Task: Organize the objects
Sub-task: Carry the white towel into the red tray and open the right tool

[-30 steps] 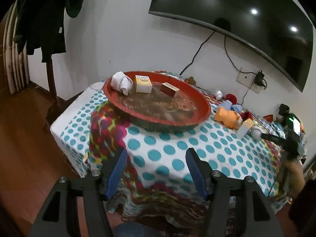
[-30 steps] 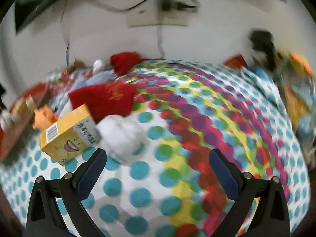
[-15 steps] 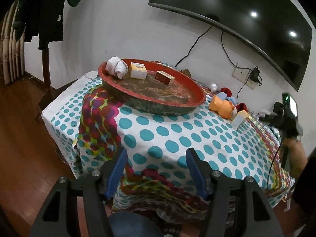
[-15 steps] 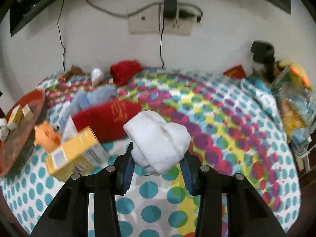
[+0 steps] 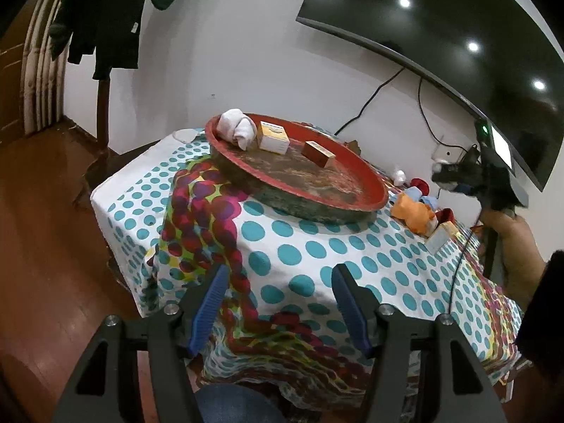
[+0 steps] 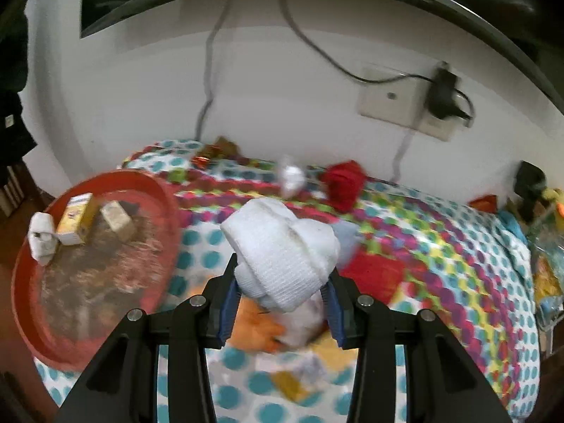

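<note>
My right gripper (image 6: 280,305) is shut on a rolled white sock (image 6: 282,252) and holds it in the air above the table, right of the round red tray (image 6: 21,289). The tray holds a white sock roll (image 6: 40,238), a yellow box (image 6: 75,216) and a brown box (image 6: 118,220). In the left wrist view the tray (image 5: 352,208) sits at the table's far left, and the right gripper (image 5: 447,174) hovers at the far right. My left gripper (image 5: 278,303) is open and empty in front of the table's near edge.
An orange toy (image 5: 412,213), a yellow carton (image 5: 440,234), red cloth items (image 6: 343,181), a small white sock (image 6: 290,176) and a blue sock lie on the dotted tablecloth (image 5: 299,246). Bags crowd the right edge. A coat rack (image 5: 102,35) stands left; cables hang from a wall socket (image 6: 398,105).
My right gripper closed on the white sock, lifted it off the table and swung left toward the tray. My left gripper drew back and lower from the table, still open.
</note>
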